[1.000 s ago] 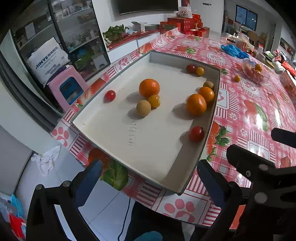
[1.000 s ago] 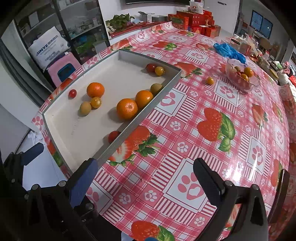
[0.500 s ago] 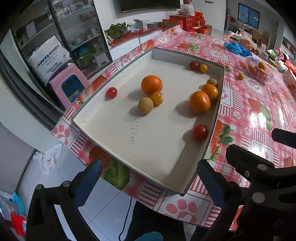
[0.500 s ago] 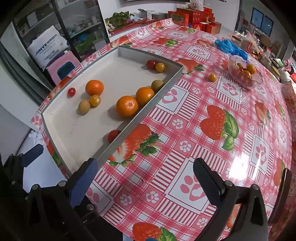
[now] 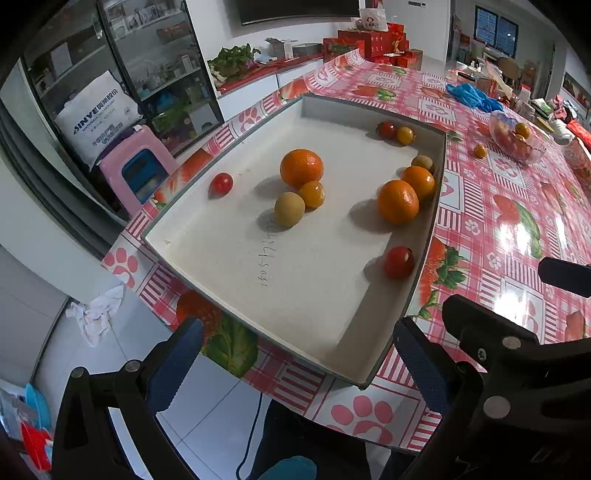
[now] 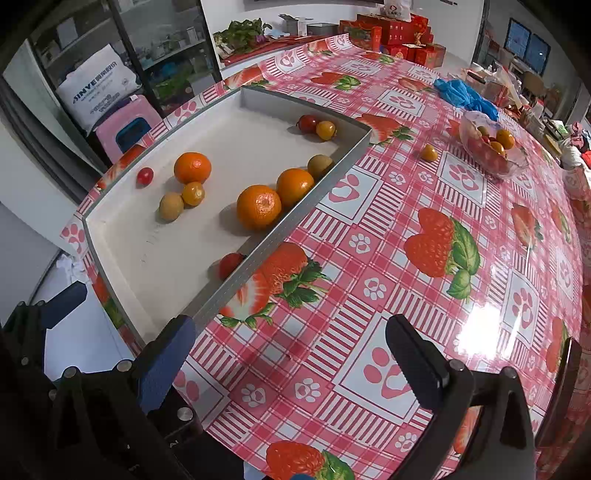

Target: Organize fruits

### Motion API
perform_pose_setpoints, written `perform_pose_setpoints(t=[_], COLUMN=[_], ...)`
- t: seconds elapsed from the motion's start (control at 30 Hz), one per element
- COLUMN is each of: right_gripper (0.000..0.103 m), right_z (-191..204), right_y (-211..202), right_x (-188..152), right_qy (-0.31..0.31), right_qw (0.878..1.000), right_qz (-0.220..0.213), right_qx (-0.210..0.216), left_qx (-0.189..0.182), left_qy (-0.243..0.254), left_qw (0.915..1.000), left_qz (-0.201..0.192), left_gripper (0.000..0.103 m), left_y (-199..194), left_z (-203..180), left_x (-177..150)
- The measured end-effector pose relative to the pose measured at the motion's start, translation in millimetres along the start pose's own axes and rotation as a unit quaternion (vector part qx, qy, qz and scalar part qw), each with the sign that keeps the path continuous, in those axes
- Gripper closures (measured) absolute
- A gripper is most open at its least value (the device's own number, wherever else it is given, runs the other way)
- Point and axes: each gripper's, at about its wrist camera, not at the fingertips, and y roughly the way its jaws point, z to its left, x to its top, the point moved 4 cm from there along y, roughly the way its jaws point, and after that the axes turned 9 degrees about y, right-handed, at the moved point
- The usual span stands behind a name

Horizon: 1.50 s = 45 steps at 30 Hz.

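Observation:
A shallow grey tray (image 5: 430,236) (image 6: 332,171) lies on the table's near left corner. In it are three oranges (image 5: 301,168) (image 6: 258,206), two brownish kiwis (image 5: 289,209), small yellow-orange fruits (image 5: 312,194) and red cherry tomatoes (image 5: 398,262) (image 6: 229,265). A glass bowl (image 6: 495,147) with small fruits stands far right, with one loose yellow-orange fruit (image 6: 428,152) beside it. My left gripper (image 5: 295,362) is open and empty, hovering before the tray's near edge. My right gripper (image 6: 288,354) is open and empty over the tablecloth, right of the tray.
The table carries a red strawberry-and-paw tablecloth (image 6: 406,221). A blue bag (image 6: 465,94) and red boxes (image 6: 391,27) sit at the far end. A pink stool (image 5: 136,170) and a white sack (image 5: 98,114) stand on the floor to the left.
Both grippers have moved slightly forward toward the table, so the tray and fruits appear a little closer. Nothing was grasped; the fruits have not moved.

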Motion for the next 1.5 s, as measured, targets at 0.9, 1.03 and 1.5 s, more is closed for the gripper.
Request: perform_pose_setpoints(t=[0.9, 1.03, 1.5], right_gripper=[0.000, 0.000, 0.000], right_z=[2.5, 3.6, 4.0], right_y=[-0.2, -1.2, -3.4], right_x=[-0.1, 0.6, 1.1], right_qy=[-0.006, -0.008, -0.009], right_qw=[1.000, 1.000, 1.000], right_qz=[-0.001, -0.002, -0.004], right_qx=[-0.007, -0.008, -0.007], left_qx=[-0.008, -0.007, -0.008], left_qy=[0.002, 0.002, 0.004], left_qw=[1.0000, 1.0000, 1.0000], left_qz=[0.001, 0.001, 0.000], left_gripper=[0.000, 0.000, 0.000], left_y=[0.9, 0.8, -1.5], left_z=[-1.7, -1.5, -2.7], left_x=[0.5, 0.6, 2.0])
